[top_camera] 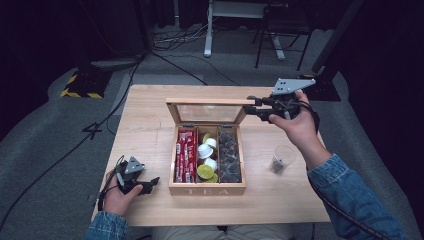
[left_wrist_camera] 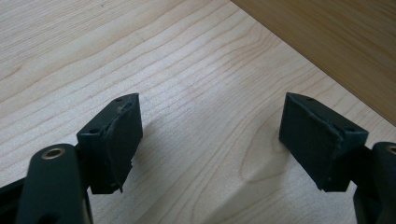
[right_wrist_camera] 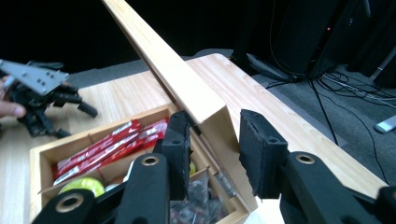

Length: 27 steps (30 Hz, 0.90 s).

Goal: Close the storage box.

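A wooden tea box point(top_camera: 207, 189) stands mid-table with its glass lid point(top_camera: 207, 112) raised. Inside lie red packets point(top_camera: 186, 155), white and green capsules point(top_camera: 207, 157) and dark sachets point(top_camera: 229, 155). My right gripper point(top_camera: 248, 107) is at the lid's upper right corner. In the right gripper view the lid's end point(right_wrist_camera: 173, 74) sits between the jaws of the right gripper point(right_wrist_camera: 212, 154); one pad touches it and a gap shows at the other. My left gripper point(top_camera: 154, 182) rests on the table left of the box, and in its own view the left gripper point(left_wrist_camera: 210, 135) is open over bare wood.
A clear glass cup point(top_camera: 282, 159) with something dark in it stands right of the box. The box's side wall point(left_wrist_camera: 336, 42) is close beyond the left jaws. Cables and chair legs lie on the floor past the table's far edge point(top_camera: 200, 87).
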### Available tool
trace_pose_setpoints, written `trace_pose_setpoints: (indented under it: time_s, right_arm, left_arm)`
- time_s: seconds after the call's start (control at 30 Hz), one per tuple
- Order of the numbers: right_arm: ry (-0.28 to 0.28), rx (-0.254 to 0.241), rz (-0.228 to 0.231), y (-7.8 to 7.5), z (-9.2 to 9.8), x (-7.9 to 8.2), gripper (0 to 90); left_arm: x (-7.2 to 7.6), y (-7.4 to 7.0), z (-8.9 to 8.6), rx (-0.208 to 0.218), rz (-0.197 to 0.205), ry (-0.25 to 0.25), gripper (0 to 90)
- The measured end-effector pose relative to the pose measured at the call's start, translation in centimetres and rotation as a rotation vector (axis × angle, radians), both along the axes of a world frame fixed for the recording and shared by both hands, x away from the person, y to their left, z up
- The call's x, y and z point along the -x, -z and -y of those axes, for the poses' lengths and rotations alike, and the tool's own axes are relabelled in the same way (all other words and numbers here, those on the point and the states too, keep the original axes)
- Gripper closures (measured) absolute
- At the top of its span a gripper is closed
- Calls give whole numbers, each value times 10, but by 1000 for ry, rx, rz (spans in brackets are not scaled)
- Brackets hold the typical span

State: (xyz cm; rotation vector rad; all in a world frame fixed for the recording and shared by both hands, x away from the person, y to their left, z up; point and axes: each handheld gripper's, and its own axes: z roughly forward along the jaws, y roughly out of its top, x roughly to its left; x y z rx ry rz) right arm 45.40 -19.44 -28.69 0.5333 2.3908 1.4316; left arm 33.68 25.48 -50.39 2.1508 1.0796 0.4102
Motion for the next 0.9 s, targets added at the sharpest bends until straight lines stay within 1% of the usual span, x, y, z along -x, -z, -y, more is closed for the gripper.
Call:
trace_pose_setpoints:
  time_s: [0.07,0.17,0.3,0.47,0.6,0.9]
  right_arm:
    - [-10,10,5,3,0,7,634]
    - [-16,9,-1,7,1,13,621]
    - [-19,23,3,11,1,22,604]
    - [-24,15,-7,19,1,31,570]
    - [-22,15,-7,26,2,38,536]
    - [-13,49,-18,42,2,57,482]
  left_arm:
    - [0,0,0,-1,0,0,219]
    - [0,0,0,-2,1,0,219]
    - [0,0,0,-7,4,-5,220]
    - [0,0,0,-8,4,-5,220]
    - [1,0,0,-7,4,-7,220]
    - [1,0,0,-7,5,-8,221]
